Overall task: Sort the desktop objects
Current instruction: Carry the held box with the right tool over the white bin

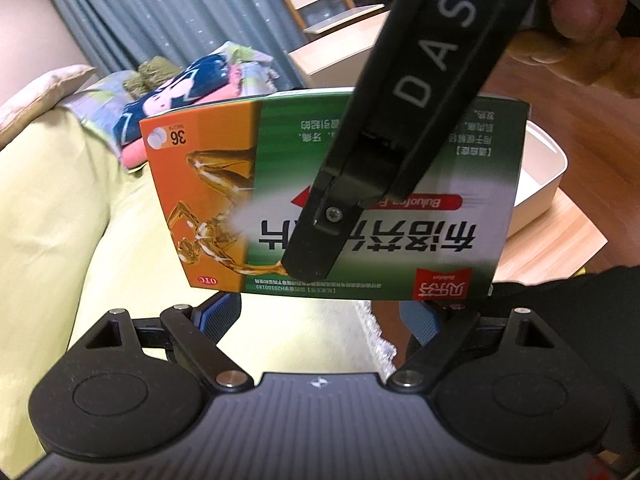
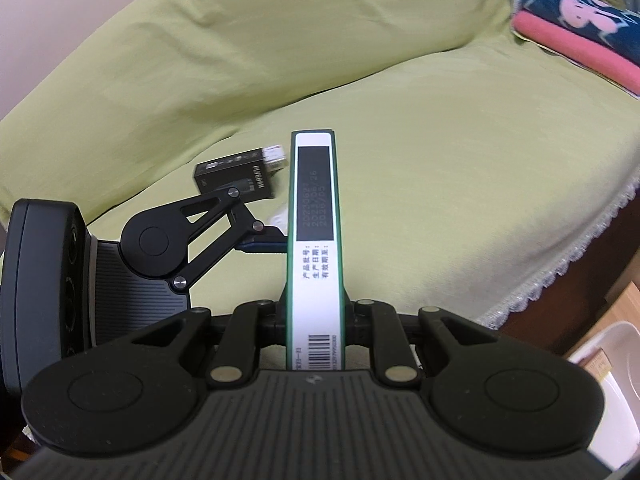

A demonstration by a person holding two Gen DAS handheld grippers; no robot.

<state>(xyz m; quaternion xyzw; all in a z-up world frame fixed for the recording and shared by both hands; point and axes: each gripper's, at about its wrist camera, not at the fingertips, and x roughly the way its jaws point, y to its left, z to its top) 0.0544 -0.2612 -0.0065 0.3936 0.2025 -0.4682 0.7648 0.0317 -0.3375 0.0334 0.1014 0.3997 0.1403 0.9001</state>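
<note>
A green and orange medicine box (image 1: 360,184) hangs upside down in the air, facing the left wrist camera. My right gripper (image 1: 308,256) is shut on it, one black finger lying across the printed face and the other hidden behind. In the right wrist view the box (image 2: 314,240) stands edge-on between my right gripper's (image 2: 314,320) fingers. My left gripper (image 1: 320,316) is open just under the box's lower edge, its blue pads (image 1: 220,316) spread wide and touching nothing. It also shows from the side as the left gripper (image 2: 260,240), close to the box's left face.
A sofa with a yellow-green cover (image 2: 440,140) fills the background, a small black box (image 2: 236,178) lying on its seat. Folded clothes (image 1: 180,92) are piled on its far end. A white bin (image 1: 548,168) sits on a wooden table (image 1: 560,248). A hand (image 1: 580,8) holds the right gripper.
</note>
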